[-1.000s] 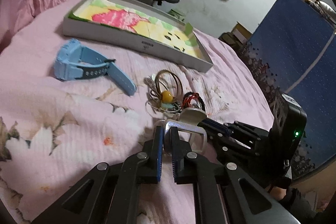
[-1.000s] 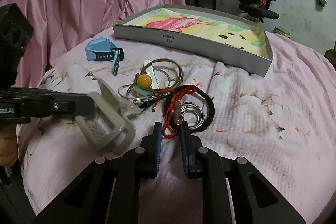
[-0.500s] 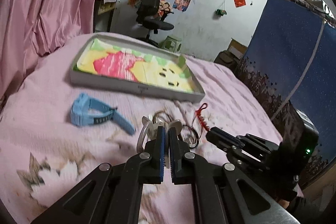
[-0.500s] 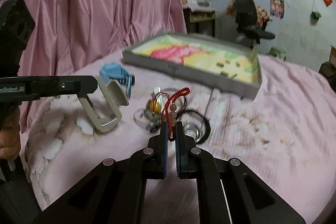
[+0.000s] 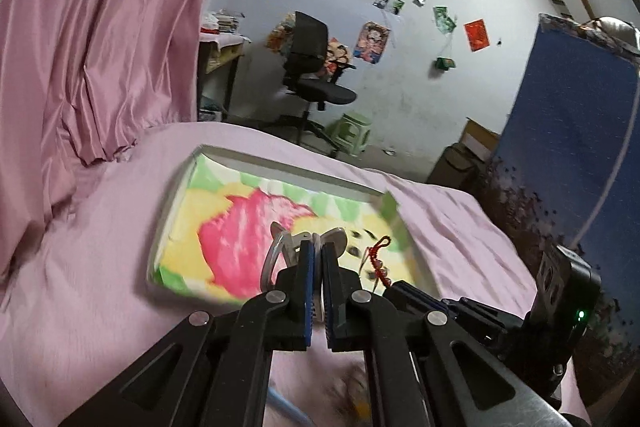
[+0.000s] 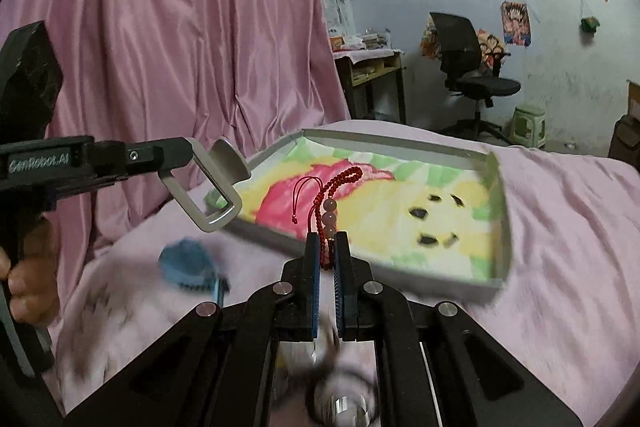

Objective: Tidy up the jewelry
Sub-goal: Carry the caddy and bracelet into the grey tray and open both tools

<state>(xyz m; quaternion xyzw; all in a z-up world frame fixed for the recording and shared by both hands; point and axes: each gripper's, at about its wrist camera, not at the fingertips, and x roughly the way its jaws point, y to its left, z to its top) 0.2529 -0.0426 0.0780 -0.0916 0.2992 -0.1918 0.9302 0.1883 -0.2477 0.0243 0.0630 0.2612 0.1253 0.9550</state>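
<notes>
While the left tool [image 5: 315, 251] is pinching a silver bracelet [image 5: 276, 255] and the right tool [image 6: 327, 247] is pinching a red bead string [image 6: 326, 197] above the tray [image 6: 400, 141], either piece could be slipping loose and dropping onto the bed [image 6: 568, 211].

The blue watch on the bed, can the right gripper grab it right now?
Probably not yet. The right gripper is shut on the red beaded bracelet, so its jaws are full. The blue watch lies uncovered below on the left.

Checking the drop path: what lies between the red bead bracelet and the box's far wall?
Only the box's bare colourful lining, right wrist view; red bead bracelet hangs over it.
</notes>
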